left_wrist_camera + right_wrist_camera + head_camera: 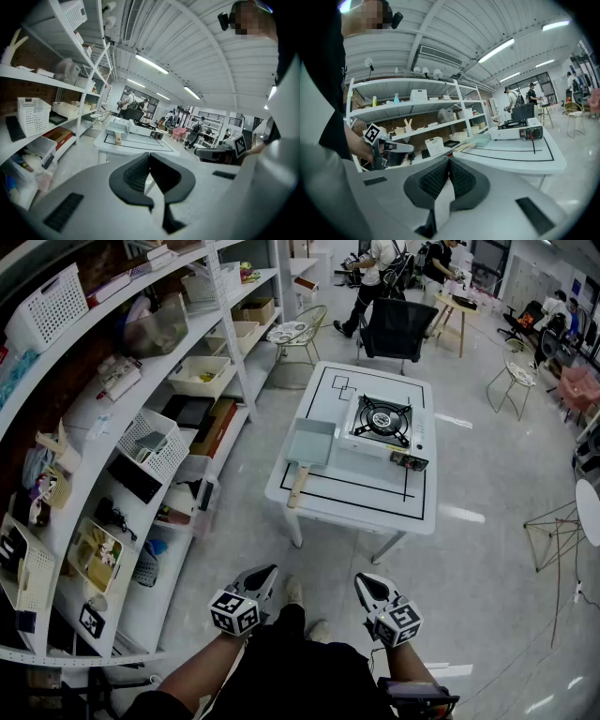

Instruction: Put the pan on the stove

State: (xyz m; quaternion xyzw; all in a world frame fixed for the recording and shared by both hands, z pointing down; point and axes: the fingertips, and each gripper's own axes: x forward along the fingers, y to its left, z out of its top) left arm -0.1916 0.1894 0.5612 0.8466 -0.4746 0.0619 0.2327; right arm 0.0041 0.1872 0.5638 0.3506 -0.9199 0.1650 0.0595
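A grey-blue square pan [311, 443] with a wooden handle [297, 487] lies on the white table [328, 498], just left of the portable gas stove [381, 422]. Both grippers are held low near my body, well short of the table. My left gripper [269, 569] and right gripper [360, 578] are both shut with nothing between the jaws. In the left gripper view the shut jaws of my left gripper [149, 157] point at the table, with the pan [116, 128] and stove [142, 127] far ahead. The right gripper view shows my right gripper [449, 162], the pan [481, 139] and the stove [518, 130].
Long white shelves [141, 432] with baskets and boxes run along the left. Behind the table stand a black chair [398, 327] and a wire chair [302, 334]. People work at a table at the far back [380, 268]. Another wire frame [553, 535] stands at the right.
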